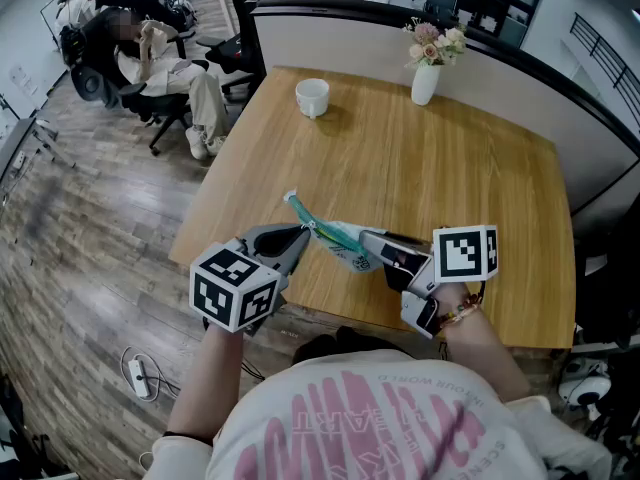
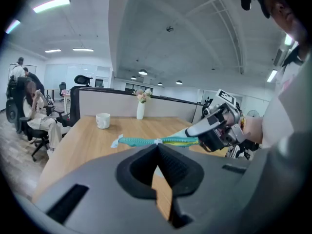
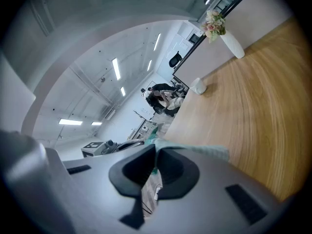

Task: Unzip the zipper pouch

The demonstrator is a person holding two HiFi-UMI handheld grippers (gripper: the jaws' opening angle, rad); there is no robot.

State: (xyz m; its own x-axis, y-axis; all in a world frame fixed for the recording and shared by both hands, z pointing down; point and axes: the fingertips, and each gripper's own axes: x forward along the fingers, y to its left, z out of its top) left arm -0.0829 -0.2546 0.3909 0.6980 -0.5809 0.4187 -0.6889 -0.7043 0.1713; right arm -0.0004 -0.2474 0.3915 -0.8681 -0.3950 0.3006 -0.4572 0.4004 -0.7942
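Note:
A teal zipper pouch (image 1: pixel 338 240) hangs in the air over the front edge of the wooden table (image 1: pixel 480 208), stretched between both grippers. My left gripper (image 1: pixel 303 231) is shut on the zipper pull, which shows in the left gripper view as a small white tab (image 2: pixel 156 142) at the jaw tips, with the teal zipper line (image 2: pixel 136 141) running off to the left. My right gripper (image 1: pixel 374 245) is shut on the pouch's other end; teal fabric (image 3: pixel 200 150) bulges out of its closed jaws. From the left gripper view, the right gripper (image 2: pixel 197 130) clamps the pouch at the right.
A white mug (image 1: pixel 312 97) and a white vase of flowers (image 1: pixel 425 81) stand at the far side of the table, against a low partition (image 1: pixel 330 28). A person sits on an office chair (image 1: pixel 150 63) at the far left. A power strip (image 1: pixel 138 373) lies on the floor.

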